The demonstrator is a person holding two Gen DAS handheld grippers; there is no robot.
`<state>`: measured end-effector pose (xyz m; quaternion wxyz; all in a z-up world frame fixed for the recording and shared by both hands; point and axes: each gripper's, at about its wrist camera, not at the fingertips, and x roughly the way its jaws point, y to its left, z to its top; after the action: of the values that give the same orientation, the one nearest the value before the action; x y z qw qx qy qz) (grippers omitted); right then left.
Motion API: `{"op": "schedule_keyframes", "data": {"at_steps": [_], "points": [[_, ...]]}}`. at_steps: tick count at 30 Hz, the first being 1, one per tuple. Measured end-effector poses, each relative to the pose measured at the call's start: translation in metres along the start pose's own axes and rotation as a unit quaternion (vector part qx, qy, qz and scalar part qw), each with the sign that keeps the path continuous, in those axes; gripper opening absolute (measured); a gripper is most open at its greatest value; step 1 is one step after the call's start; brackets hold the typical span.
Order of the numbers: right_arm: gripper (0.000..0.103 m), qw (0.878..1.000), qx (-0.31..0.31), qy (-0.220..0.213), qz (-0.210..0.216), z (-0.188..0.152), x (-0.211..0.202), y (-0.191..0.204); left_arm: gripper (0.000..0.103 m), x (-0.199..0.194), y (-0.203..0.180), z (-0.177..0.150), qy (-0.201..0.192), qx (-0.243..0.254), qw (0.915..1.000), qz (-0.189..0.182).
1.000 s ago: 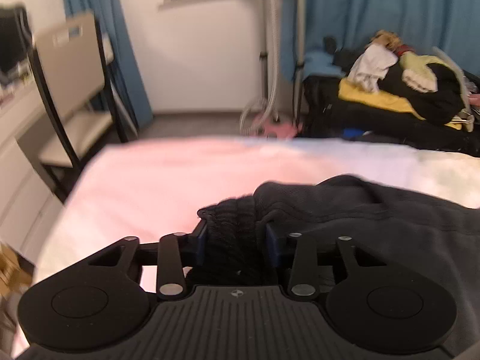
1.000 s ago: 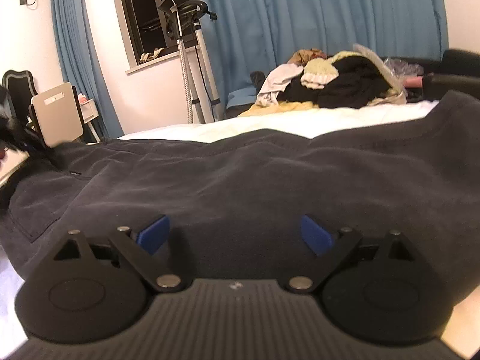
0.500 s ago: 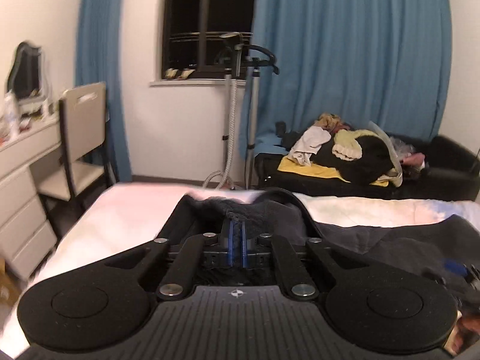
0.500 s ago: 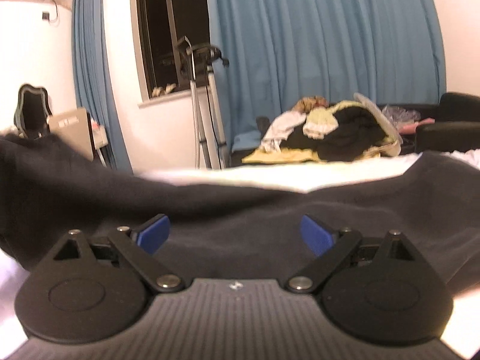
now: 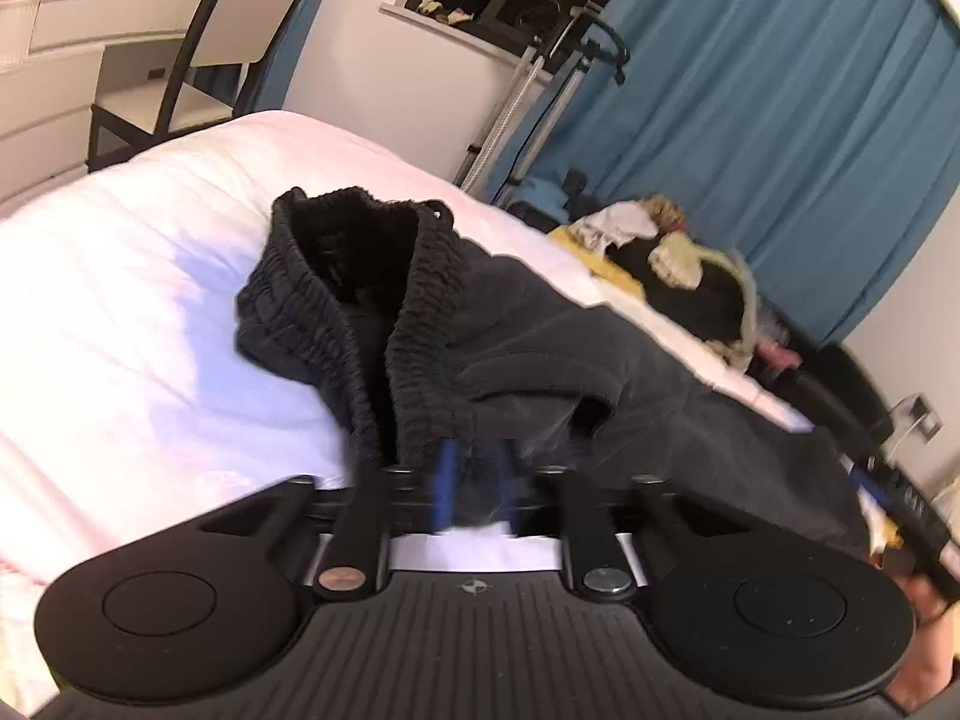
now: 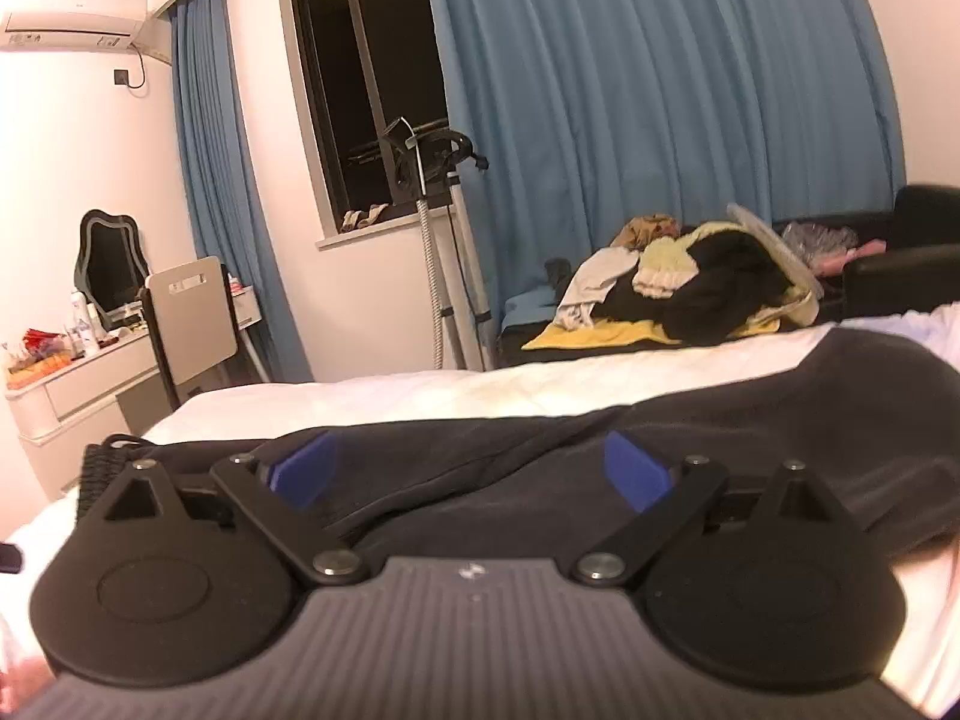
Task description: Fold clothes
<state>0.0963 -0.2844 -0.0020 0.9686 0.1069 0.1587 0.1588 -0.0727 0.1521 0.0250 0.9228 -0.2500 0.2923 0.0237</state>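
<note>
We have the dark trousers [image 5: 540,348] lying across the white bed [image 5: 120,312], waistband bunched and standing open; our left gripper [image 5: 474,492] has its blue pads close together at the waistband edge (blur hides whether cloth is pinched); our right gripper [image 6: 468,474] gapes wide over the fabric, holding nothing; we judge the seams need aligning and creases smoothing flat.

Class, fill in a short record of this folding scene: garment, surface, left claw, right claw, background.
garment: dark trousers, ribbed waistband bunched up
surface: white bed
left claw: blurred, pads nearly together on the trousers' edge
right claw: open over the trousers, gripping nothing
background: clothes pile, blue curtains
</note>
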Motion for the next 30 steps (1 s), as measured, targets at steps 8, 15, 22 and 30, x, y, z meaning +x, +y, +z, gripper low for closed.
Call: {"op": "schedule_keyframes", "data": {"at_steps": [8,15,22,30], "points": [[0.102,1.000,0.012,0.022,0.007,-0.005,0.002,-0.002,0.065,0.071,-0.001,0.038,-0.029,-0.017,0.9994,0.002],[0.103,0.999,0.023,0.047,0.006,-0.013,0.014,-0.006,0.045,0.079,0.003,0.041,-0.057,-0.032,0.9972,-0.037],[0.103,0.998,0.019,0.065,0.007,-0.020,0.031,-0.003,0.009,0.087,0.007,0.043,-0.084,-0.047,0.9924,-0.077],[0.103,0.998,-0.011,0.054,0.001,-0.024,0.024,0.001,0.009,0.045,-0.011,0.015,-0.088,-0.078,0.9817,-0.149]]}}
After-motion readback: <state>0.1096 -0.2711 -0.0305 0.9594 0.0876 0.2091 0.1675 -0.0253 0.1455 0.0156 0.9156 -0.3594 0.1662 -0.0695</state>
